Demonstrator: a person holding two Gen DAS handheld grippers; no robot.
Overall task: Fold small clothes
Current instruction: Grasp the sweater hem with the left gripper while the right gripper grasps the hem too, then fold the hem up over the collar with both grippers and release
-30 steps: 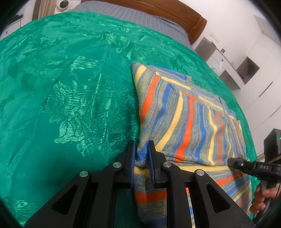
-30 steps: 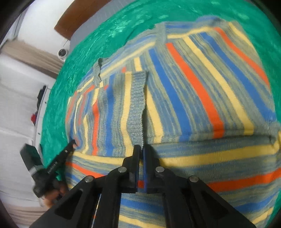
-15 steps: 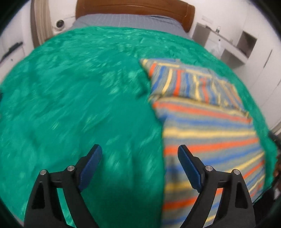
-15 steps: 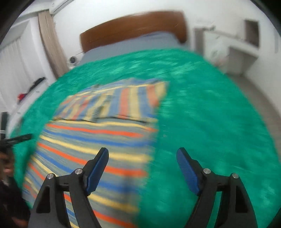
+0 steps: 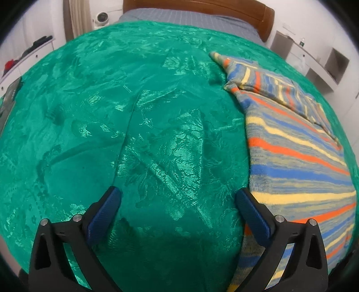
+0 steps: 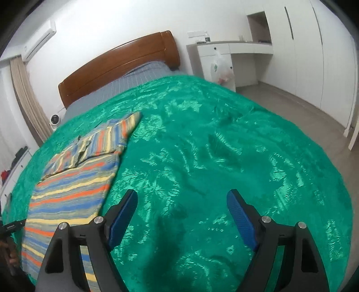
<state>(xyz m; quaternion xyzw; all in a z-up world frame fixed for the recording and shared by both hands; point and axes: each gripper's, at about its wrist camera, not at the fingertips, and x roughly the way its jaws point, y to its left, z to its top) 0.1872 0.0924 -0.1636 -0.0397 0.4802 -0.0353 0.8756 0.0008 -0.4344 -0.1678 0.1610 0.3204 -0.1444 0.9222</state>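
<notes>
A striped knit sweater, in blue, orange, yellow and grey, lies folded flat on the green bedspread. My left gripper hovers over bare bedspread just left of the sweater's edge. Its jaws are still opening and nothing is between them; the right finger overlaps the sweater's edge. In the right wrist view the sweater lies to the left. My right gripper stands open over bare bedspread, to the right of the sweater and holding nothing.
A wooden headboard and grey sheet are at the far end of the bed. A white desk with a plastic bag, then wardrobes, stand to the right. A small round camera sits by the curtain.
Both grippers were shut on the sweater's folded edge. They have let go, opened wide and swung outward off the sweater, the left to its left side and the right to its right side.
</notes>
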